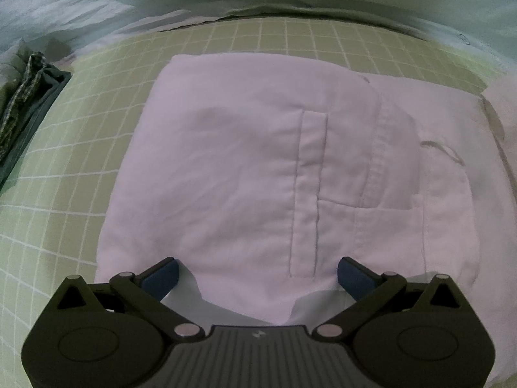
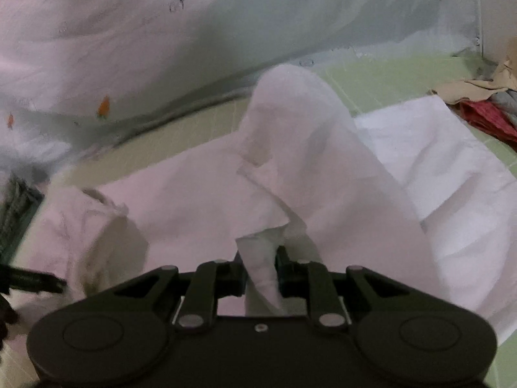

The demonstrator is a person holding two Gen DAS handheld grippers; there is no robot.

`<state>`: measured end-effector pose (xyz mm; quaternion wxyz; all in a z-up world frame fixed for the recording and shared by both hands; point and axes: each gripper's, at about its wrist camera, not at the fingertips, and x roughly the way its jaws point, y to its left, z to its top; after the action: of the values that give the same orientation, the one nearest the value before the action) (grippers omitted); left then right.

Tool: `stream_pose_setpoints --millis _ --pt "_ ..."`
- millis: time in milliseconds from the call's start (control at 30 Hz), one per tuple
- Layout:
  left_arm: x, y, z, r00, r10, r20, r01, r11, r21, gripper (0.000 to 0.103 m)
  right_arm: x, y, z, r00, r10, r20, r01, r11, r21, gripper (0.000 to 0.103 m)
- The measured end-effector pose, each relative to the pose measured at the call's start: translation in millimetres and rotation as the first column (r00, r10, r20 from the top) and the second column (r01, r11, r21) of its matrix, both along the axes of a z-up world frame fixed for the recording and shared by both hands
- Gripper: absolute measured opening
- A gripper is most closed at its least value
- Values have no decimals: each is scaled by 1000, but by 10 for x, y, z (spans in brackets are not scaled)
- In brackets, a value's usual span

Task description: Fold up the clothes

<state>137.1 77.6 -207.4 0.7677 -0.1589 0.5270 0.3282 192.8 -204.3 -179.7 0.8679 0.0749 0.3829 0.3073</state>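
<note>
**Right gripper lifts a fold of the white garment while the left waits open**

While the right gripper [image 2: 261, 271] pinches a bunched strip of the white garment [image 2: 323, 168] between its fingers, the cloth rises ahead of it in a tall, loose fold and drapes back down to the green checked mat [image 2: 371, 74]. Its jaws are clenched on that strip, with the fabric crumpled into a narrow twist right at the pads. To the far right of this gripper lies a heap of other clothes [image 2: 484, 103], well apart from the work.

Seen from the left wrist, the garment lies flat and spread just ahead of the left gripper [image 1: 257, 278], a stitched placket or pocket strip running away from it down the middle. That gripper is released: its blue pads [image 1: 161, 279] stand wide, either side of the near hem, pressing on nothing. Off to its left sits a dark bin [image 1: 38, 103] with patterned cloth in it.

I judge the fabric thin, light and very limp; it sags wherever it is unsupported and will not hold a crease by itself. A single pinch bunches it, so the fold will likely land uneven. Better holds are the hems, corners or the stitched band, where doubled layers give the pads more to bite. It should not slip much, but the free side may drag across the mat unless the left gripper pins it.
</note>
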Motion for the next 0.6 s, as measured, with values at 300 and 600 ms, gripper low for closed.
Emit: stream_pose_setpoints --millis 300,600 --pt "-14 2 -6 1000 -2 12 2 1000 2 103 -100 264 26 981 193 -28 -191 978 83 27" --pt "-33 -2 -17 1000 -2 19 2 1000 6 103 8 222 -29 992 73 -105 -62 992 109 76"
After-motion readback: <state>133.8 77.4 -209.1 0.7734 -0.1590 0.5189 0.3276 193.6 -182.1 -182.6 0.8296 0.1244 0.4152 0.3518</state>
